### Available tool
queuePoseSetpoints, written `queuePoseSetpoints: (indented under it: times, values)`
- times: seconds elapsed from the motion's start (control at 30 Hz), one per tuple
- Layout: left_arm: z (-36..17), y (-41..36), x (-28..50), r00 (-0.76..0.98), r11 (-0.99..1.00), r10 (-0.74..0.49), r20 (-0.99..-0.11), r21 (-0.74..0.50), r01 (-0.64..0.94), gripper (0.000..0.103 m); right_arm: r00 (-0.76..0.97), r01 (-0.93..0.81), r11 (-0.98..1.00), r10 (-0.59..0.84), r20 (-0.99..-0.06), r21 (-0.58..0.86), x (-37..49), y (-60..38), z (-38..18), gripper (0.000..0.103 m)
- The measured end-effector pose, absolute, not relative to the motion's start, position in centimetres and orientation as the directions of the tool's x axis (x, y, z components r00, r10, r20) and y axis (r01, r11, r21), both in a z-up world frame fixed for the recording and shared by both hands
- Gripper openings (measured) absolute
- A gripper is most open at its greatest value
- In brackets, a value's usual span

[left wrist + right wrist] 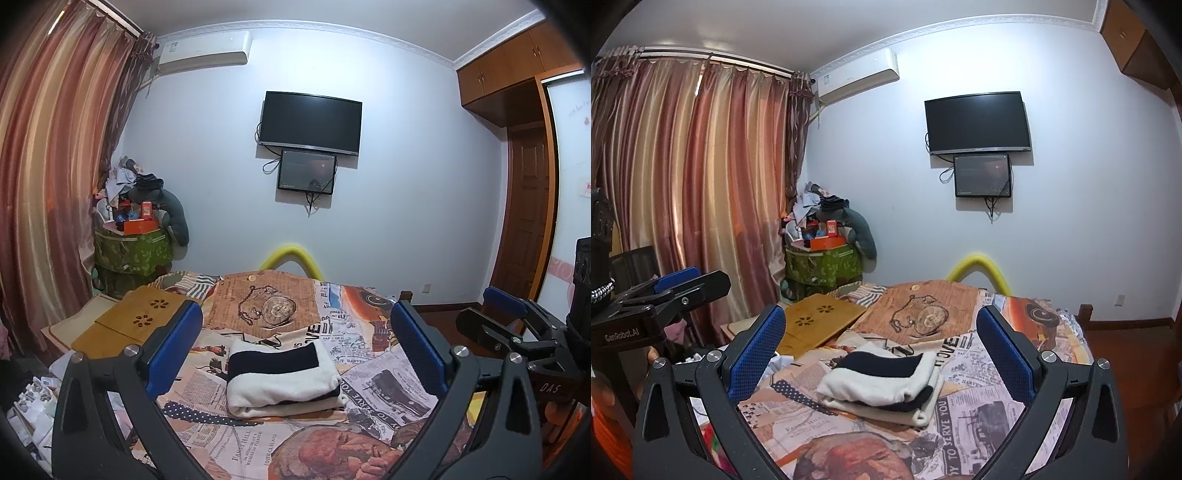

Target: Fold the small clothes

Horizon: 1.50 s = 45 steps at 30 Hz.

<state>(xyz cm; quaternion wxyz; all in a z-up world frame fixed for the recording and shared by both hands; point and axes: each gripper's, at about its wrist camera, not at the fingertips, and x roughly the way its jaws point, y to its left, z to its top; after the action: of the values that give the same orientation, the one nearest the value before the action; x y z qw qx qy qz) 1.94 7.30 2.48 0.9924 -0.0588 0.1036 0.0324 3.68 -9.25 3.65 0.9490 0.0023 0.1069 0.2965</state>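
A cream-and-navy garment (282, 380) lies folded into a compact stack on the printed bedspread (380, 398), near the middle of the bed and ahead of both tools. The left gripper (295, 354) hangs above the bed with its blue-padded jaws spread wide and nothing between them; the garment shows in the gap but is not touched. The right gripper (881, 354) is held the same way, jaws wide apart and empty, with the stack (882, 384) lying below and between its pads, its lower layers sticking out a little at the right edge. Judging from the tidy layers, the folding of this piece looks finished or nearly so, and both tools seem to be clear of it. The next move probably calls for either squaring the uneven edges or fetching another small item; none is plainly visible on the bed, where only a wooden lap tray (818, 321) rests at the left.
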Motion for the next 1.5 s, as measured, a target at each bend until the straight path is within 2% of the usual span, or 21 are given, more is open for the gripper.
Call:
queuePoseSetpoints:
  times: [1.5]
  values:
    - [2.10, 6.98, 2.75, 0.972, 0.993, 0.022, -0.236, -0.108, -0.049, 0.103, 0.806, -0.548, 0.833, 0.551, -0.215, 0.082, 3.80, -9.73, 3.81, 0.103]
